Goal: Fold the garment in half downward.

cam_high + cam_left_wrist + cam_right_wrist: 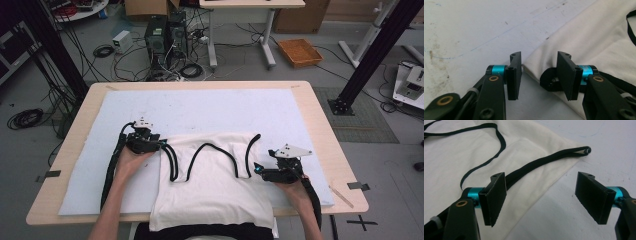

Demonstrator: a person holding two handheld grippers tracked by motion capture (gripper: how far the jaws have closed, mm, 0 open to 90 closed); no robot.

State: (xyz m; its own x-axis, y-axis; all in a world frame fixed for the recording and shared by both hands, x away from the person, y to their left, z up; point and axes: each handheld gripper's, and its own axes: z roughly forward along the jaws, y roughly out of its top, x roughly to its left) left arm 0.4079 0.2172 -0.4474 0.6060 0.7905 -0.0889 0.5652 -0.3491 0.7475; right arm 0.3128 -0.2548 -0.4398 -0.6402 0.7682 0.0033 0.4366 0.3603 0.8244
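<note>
The cream bag (pixel 210 185) lies flat on the white mat (pixel 200 107), near the person's edge of the table (pixel 320 115), its black straps (pixel 215 150) looping across the cloth. The left gripper (pixel 161 145) sits low at the bag's top left corner, and in the left gripper view (pixel 539 75) its jaws stand partly apart with the bag's corner edge (pixel 531 68) between them, the pads not pressing yet. The right gripper (pixel 257 168) waits at the right edge, jaws spread wide (pixel 541 195) astride the bag's side edge (pixel 541 192), one strap (pixel 544 161) running just past its near jaw.
</note>
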